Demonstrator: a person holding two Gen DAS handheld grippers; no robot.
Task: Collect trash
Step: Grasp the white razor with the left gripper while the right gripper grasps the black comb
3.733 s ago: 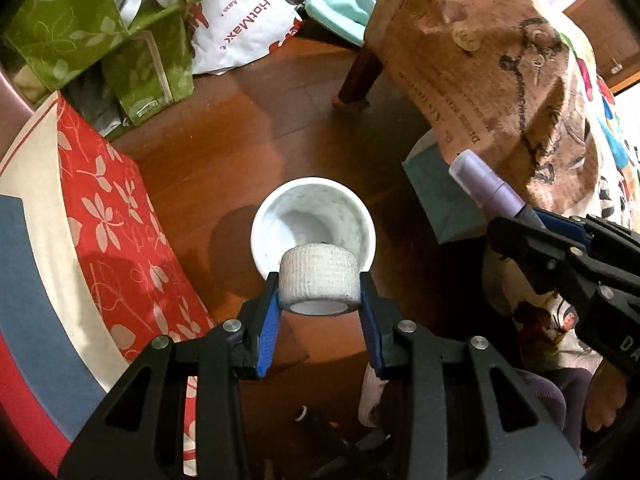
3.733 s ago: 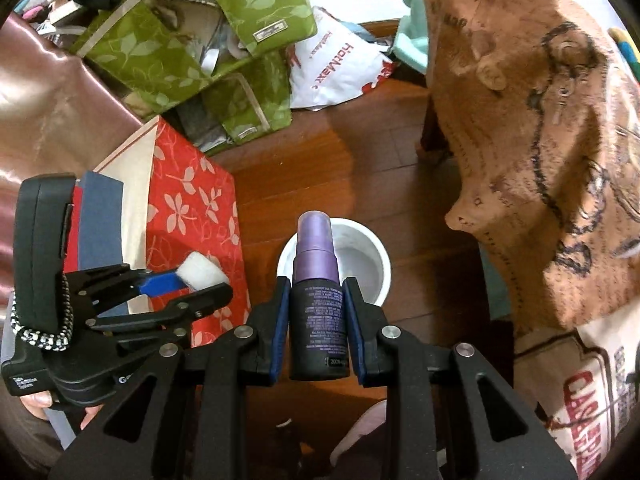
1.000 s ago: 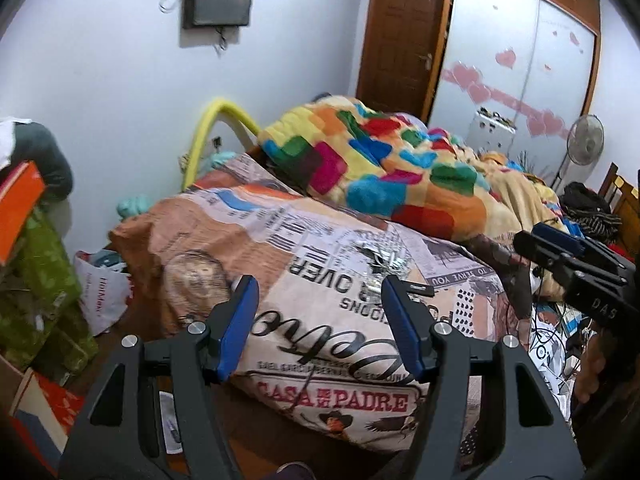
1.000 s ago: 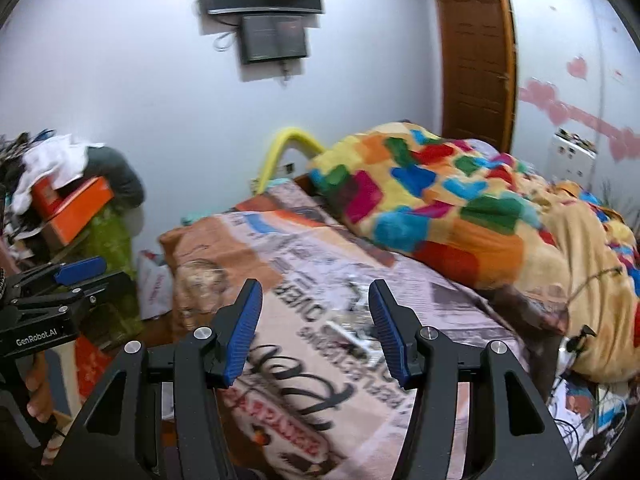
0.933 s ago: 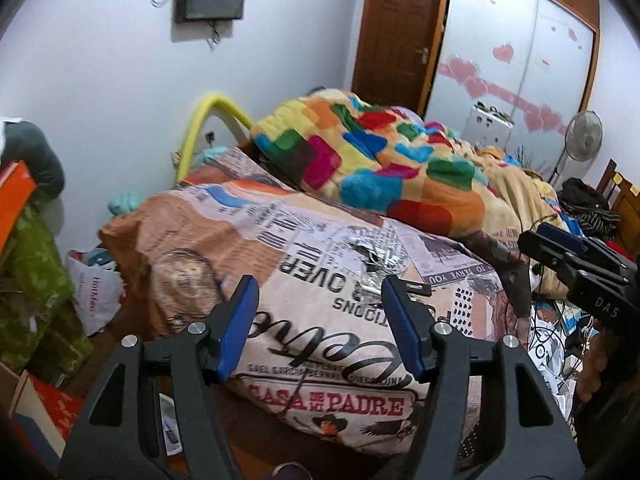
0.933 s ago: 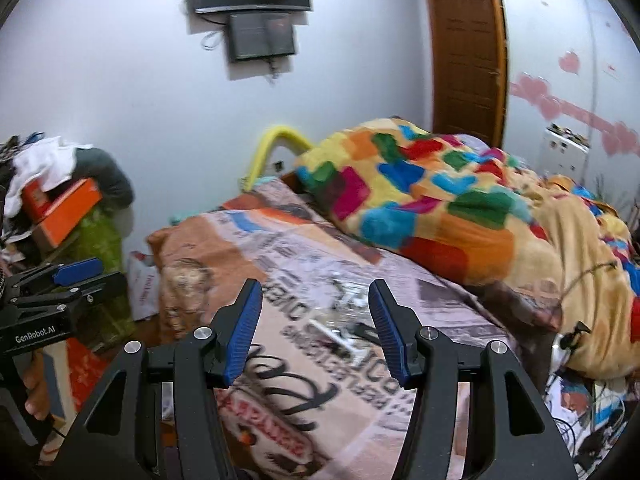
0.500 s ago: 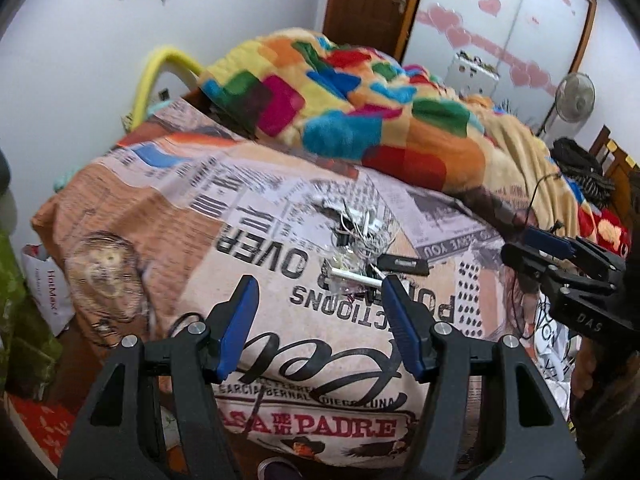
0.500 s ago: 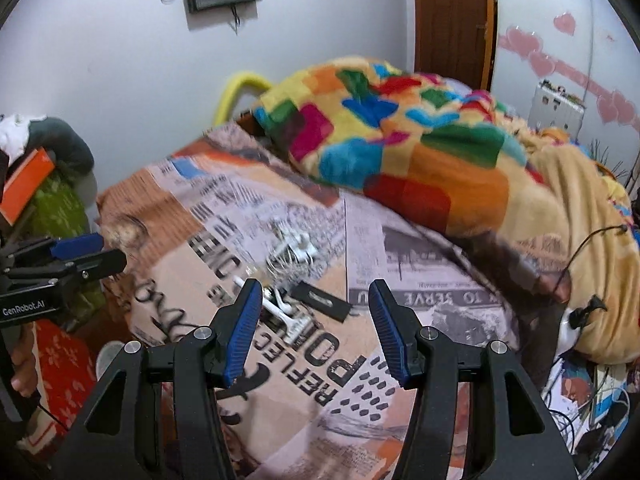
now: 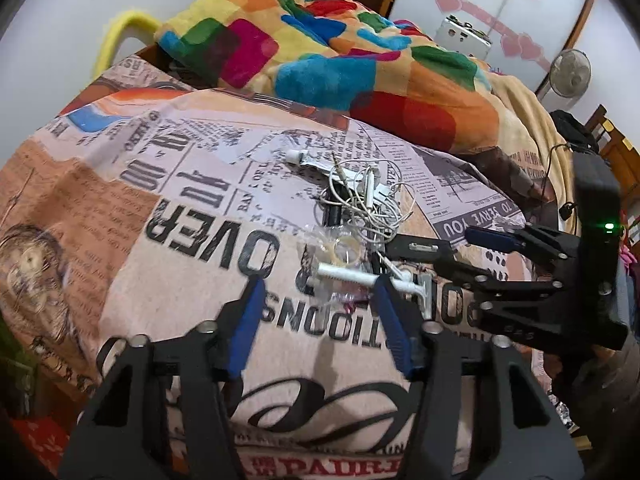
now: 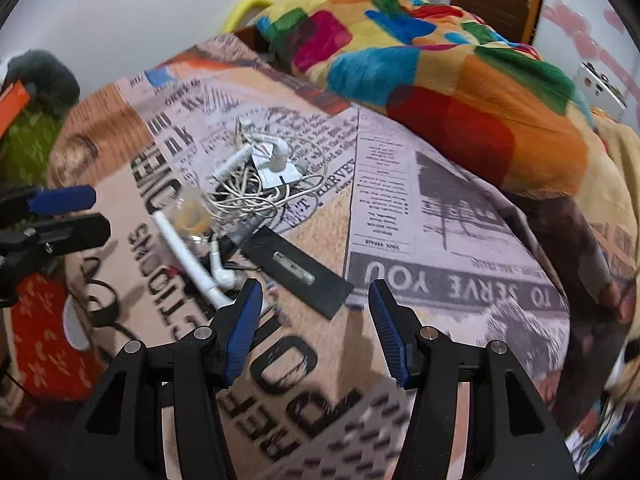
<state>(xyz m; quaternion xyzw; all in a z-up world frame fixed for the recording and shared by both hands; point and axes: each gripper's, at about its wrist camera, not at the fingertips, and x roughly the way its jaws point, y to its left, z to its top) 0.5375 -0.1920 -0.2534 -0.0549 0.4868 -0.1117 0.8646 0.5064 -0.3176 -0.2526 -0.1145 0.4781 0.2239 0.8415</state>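
Note:
A small pile of trash lies on the newspaper-print bedspread [image 9: 192, 248]: tangled white earphone cables [image 9: 368, 196], a white stick-shaped piece [image 9: 348, 273], a clear plastic wrapper [image 9: 340, 248] and a flat black rectangular piece [image 9: 420, 246]. My left gripper [image 9: 318, 284] is open and empty, just short of the white stick. My right gripper [image 10: 316, 290] is open and empty, just short of the flat black piece [image 10: 296, 266]; the cables [image 10: 256, 188] and the white stick [image 10: 184, 252] lie to its left.
A multicoloured blanket [image 9: 320, 48] is heaped at the back of the bed. A yellow curved bar [image 9: 116, 36] stands at the bed's far left. A fan [image 9: 568, 74] and wardrobe doors are behind. Red patterned fabric [image 10: 48, 340] lies by the bed's left edge.
Both grippers let go of the tape roll and the purple bottle earlier, and are now empty. They swung up to the bed and closed in on the trash pile.

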